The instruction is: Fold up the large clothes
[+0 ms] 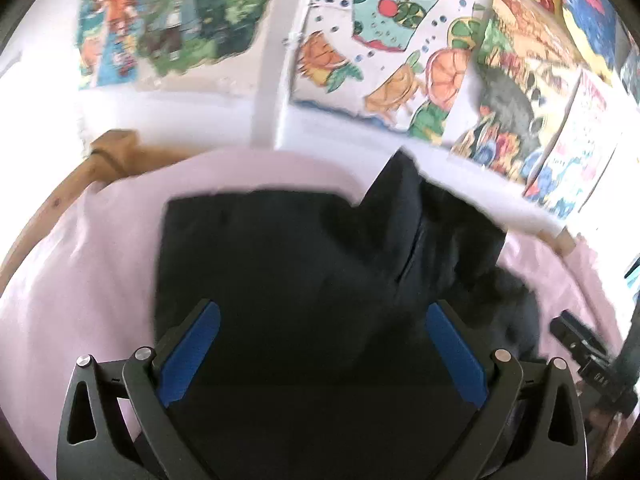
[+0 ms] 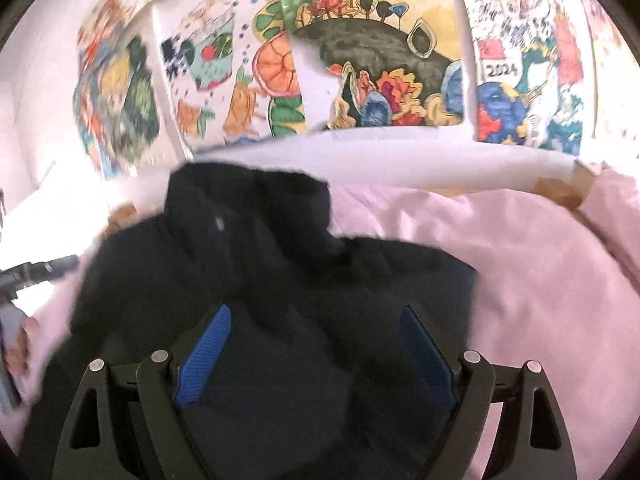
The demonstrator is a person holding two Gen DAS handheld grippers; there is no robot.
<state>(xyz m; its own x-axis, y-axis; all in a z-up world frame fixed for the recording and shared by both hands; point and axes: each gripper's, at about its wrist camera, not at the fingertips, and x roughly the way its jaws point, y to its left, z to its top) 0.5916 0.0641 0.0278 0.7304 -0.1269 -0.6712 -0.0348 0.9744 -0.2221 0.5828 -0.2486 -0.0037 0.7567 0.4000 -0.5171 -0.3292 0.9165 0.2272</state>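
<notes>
A dark navy garment (image 1: 304, 256) lies on a pink sheet (image 1: 80, 280), its left part flat with a straight edge, its right part bunched with a corner standing up. My left gripper (image 1: 322, 344) is open just over the garment's near part, blue pads (image 1: 192, 352) wide apart. In the right wrist view the same garment (image 2: 280, 264) lies rumpled, a fold raised at the back. My right gripper (image 2: 316, 352) is open above its near edge, holding nothing. The other gripper shows at the right edge of the left wrist view (image 1: 592, 360).
The pink sheet (image 2: 540, 280) covers a bed with a wooden frame (image 1: 108, 152) at the back. A white wall behind carries several colourful drawings (image 1: 380, 52). A hand on the other gripper's handle shows at the left edge in the right wrist view (image 2: 16, 344).
</notes>
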